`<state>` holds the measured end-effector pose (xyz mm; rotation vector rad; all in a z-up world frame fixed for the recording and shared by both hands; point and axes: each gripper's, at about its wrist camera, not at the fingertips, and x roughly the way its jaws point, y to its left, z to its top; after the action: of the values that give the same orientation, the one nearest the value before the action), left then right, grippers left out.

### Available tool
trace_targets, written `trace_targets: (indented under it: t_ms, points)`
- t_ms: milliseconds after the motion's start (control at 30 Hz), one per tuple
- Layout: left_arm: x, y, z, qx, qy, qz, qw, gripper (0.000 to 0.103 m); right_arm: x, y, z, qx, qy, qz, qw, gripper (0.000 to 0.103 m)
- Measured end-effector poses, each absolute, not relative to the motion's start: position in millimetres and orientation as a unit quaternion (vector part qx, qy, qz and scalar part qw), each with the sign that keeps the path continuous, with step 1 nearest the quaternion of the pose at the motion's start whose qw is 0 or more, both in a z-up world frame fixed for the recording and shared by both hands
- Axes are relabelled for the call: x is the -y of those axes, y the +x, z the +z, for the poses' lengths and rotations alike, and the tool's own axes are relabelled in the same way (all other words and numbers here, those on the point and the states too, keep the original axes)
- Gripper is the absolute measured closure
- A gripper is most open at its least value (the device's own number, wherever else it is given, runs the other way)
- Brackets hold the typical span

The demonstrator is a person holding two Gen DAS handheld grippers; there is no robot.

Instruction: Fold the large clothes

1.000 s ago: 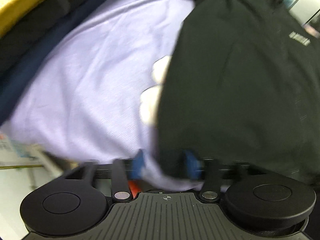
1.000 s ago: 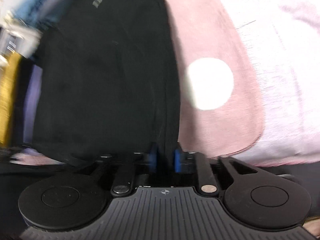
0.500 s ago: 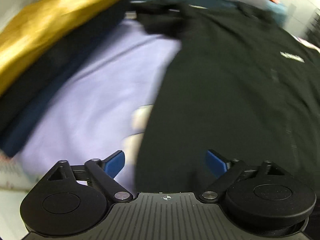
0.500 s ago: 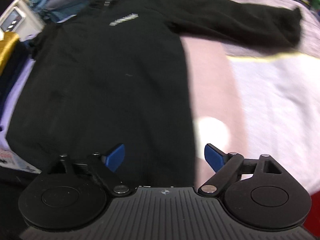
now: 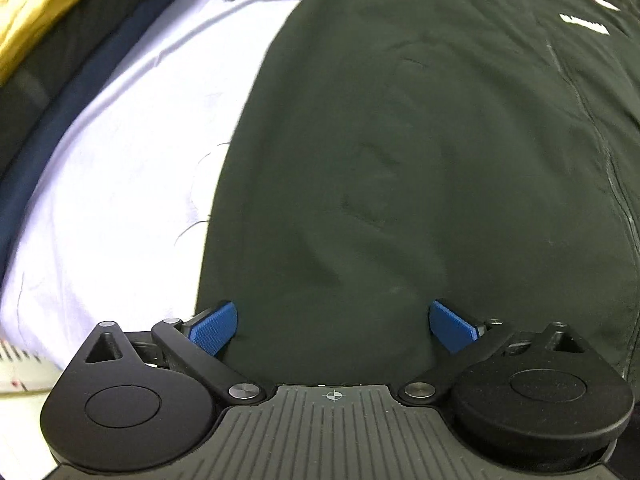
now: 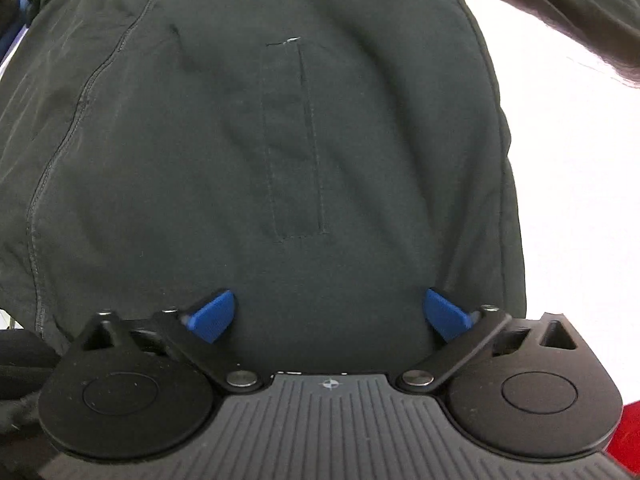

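Item: 1 black jacket (image 5: 420,160), laid flat on a pale lilac sheet (image 5: 132,160), front seam and stitched pocket (image 6: 292,140) facing up, 1 sleeve (image 6: 560,4) trailing off to the side. Tools: left gripper (image 5: 332,320) with its 2 blue pads spread wide and empty above the hem; right gripper (image 6: 330,312) likewise above the hem, jaws opening, nothing pinched. Handling note: judged best to smooth the body flat, then take each hem corner through both layers before folding, so the fabric does not bunch.

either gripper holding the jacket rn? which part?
Nothing held. Left gripper open above the black jacket; right gripper jaws opening, no fabric pinched.
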<state>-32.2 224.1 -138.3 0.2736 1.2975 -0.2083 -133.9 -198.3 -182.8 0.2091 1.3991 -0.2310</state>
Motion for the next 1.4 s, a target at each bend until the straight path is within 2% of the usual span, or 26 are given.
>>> trace_targets:
  t_ms: [333, 467, 667, 933, 1033, 1233, 1400]
  points:
    - [-213, -16, -138, -0.628, 0.145, -0.07, 0.761, 0.0, 178, -74, -195, -0.684, 0.091, -0.153, 0.708, 0.0]
    - [-201, -3, -133, -0.659, 0.138, -0.079, 0.735, 0.0, 186, -56, -193, -0.702, 0.121, -0.173, 0.68, 0.001]
    - [-173, 19, -89, -0.656, 0.114, -0.156, 0.729, 0.0, 200, -22, -162, -0.688, 0.203, -0.192, 0.67, 0.001]
    - [-92, 72, -39, -0.606, 0.066, -0.247, 0.753, 0.0, 218, 40, -91, -0.628, 0.214, -0.187, 0.725, 0.001]
    - [-57, 92, -23, -0.589, 0.053, -0.259, 0.763, 0.0, 240, 53, -81, -0.612, 0.2, -0.187, 0.742, 0.001]
    - [-19, 105, 10, -0.527, 0.074, -0.277, 0.8, 0.0, 252, 64, -57, -0.582, 0.178, -0.186, 0.771, 0.001]
    - [22, 122, 52, -0.468, 0.117, -0.27, 0.833, 0.0, 288, 72, -38, -0.538, 0.216, -0.168, 0.797, 0.001]
